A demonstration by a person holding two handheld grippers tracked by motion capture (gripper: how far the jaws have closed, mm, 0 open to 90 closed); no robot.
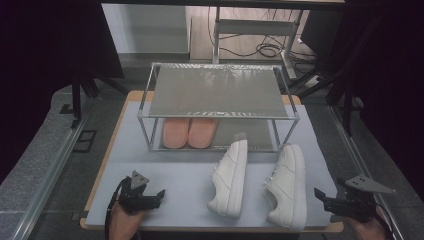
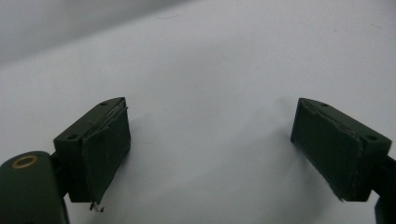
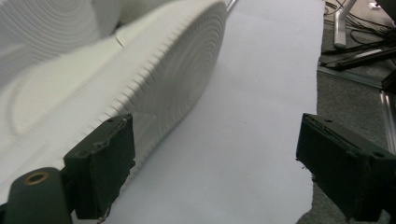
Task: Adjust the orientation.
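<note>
Two tiers make up the metal shoe rack (image 1: 218, 92) at the far end of the table (image 1: 165, 195), the biggest thing on it; its top shelf is bare in the high view, and a pair of pink slippers (image 1: 189, 132) sits side by side on the lower shelf, toward the rack's left. Next in size are two white sneakers lying on their sides on the pale mat in front of the rack. The left sneaker (image 1: 230, 176) has its toe just at the rack's lower shelf edge; the right sneaker (image 1: 288, 185) lies near it, apart, toward the table's right edge. The right gripper view adds what the high view cannot: the ridged white sole (image 3: 154, 74) of the right sneaker, close beside the near jaw, not between the jaws. The right gripper (image 1: 322, 196), at the table's right front corner just beside that sneaker, has its jaws spread wide with nothing in them. The left gripper (image 1: 156, 196), at the left front, well apart from both sneakers, is likewise released; its own view shows bare mat between the parted pads (image 2: 109, 149).
</note>
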